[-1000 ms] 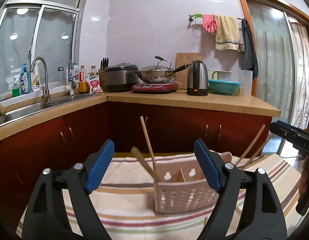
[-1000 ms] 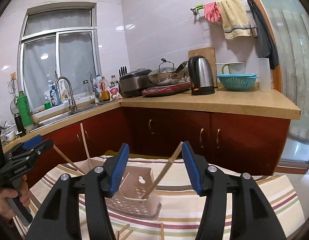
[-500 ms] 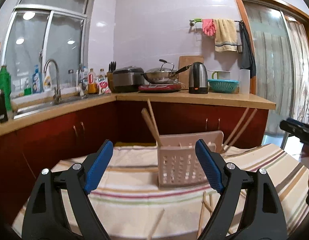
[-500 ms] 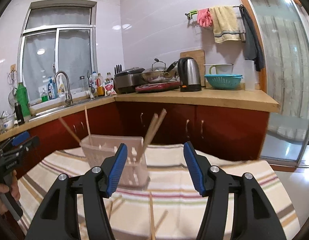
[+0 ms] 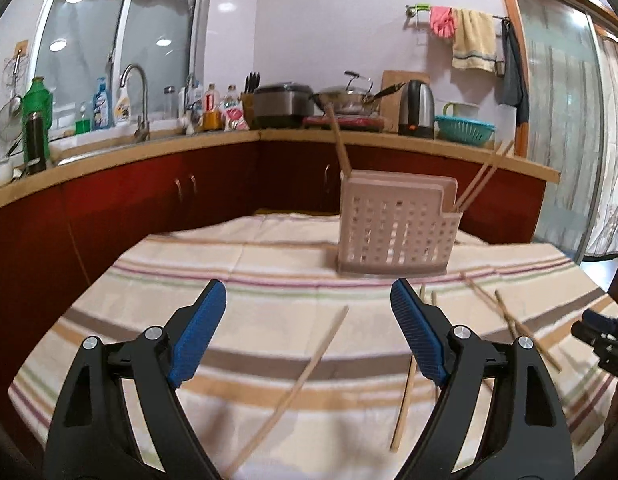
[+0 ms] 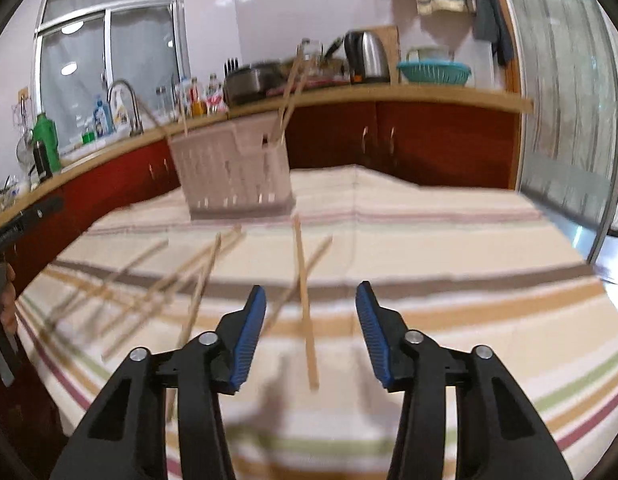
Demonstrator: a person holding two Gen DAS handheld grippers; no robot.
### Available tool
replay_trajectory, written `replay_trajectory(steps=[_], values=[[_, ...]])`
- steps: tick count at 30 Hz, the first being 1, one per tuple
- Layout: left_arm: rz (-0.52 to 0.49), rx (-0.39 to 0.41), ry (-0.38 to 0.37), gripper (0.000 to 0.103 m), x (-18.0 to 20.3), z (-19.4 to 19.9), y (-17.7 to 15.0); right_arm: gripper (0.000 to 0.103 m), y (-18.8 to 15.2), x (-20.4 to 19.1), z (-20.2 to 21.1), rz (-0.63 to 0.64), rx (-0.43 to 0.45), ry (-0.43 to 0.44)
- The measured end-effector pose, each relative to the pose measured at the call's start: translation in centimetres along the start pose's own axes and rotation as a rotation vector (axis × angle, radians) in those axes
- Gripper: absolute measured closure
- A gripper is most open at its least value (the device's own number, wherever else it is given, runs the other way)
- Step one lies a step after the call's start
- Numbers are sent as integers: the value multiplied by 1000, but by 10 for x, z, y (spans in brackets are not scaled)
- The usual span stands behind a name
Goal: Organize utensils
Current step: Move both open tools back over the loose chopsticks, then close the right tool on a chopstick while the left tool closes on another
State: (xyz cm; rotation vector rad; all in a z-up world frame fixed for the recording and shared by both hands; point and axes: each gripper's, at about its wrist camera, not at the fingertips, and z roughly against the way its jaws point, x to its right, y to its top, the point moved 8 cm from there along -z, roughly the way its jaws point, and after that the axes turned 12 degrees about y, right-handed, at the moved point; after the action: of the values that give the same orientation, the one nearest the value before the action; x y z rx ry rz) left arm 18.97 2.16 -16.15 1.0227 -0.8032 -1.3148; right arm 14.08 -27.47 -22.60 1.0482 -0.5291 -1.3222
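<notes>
My left tongs (image 5: 309,336) stand apart with nothing between the blue pads, and my right tongs (image 6: 311,332) are likewise spread and empty. A second ago both pairs hung close over the pale pink perforated plastic utensil caddy (image 5: 397,226); now both have drawn back toward the near edge of the bench (image 5: 269,264), which is covered in a cream cloth with brown, tan and green stripes, and tipped down toward it. I read that as the last drop-off being done and the next pick-up beginning.

The caddy stands upright toward the far edge of the bench, with one wooden chopstick (image 5: 337,140) rising from its left end and a pair (image 5: 483,178) leaning out of its right compartment. The rest of the work is loose on the cloth: from the left camera, one long wooden chopstick (image 5: 297,384) lies diagonally just ahead of my left tongs and another (image 5: 405,400) lies beside the right finger, with more (image 5: 505,312) toward the right edge.

The right camera, though blurred, shows what the left cannot: a scattered fan of chopsticks (image 6: 165,284) toward the left edge, and one chopstick (image 6: 305,300) lying almost lengthwise between my right pads, which looks the likeliest next grab. The left camera alone gives a sharp view of the caddy's contents. Roughly three sticks are stowed, so I judge the task less than half done.
</notes>
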Motion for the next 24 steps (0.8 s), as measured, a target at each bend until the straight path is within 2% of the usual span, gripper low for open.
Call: replay_trajectory(steps=[9,13,16,17,24], values=[[2,-56,42,21,-22,10,-32,77,-33,2,-13,-15,-100,-3],[5,-68,56,21,-30,12,-40,78,-41,6,-18,-27,-139,-12],[-6,-77,69,21,-35,12,-47,88,-46,6,-17,-21,-145,-16],[-9,-81,75,21,-37,12,-49,95,-46,6,-16,-23,-150,-3],[-13,-134,101,21,-54,10,-70,97,-52,1,-7,-16,-158,13]])
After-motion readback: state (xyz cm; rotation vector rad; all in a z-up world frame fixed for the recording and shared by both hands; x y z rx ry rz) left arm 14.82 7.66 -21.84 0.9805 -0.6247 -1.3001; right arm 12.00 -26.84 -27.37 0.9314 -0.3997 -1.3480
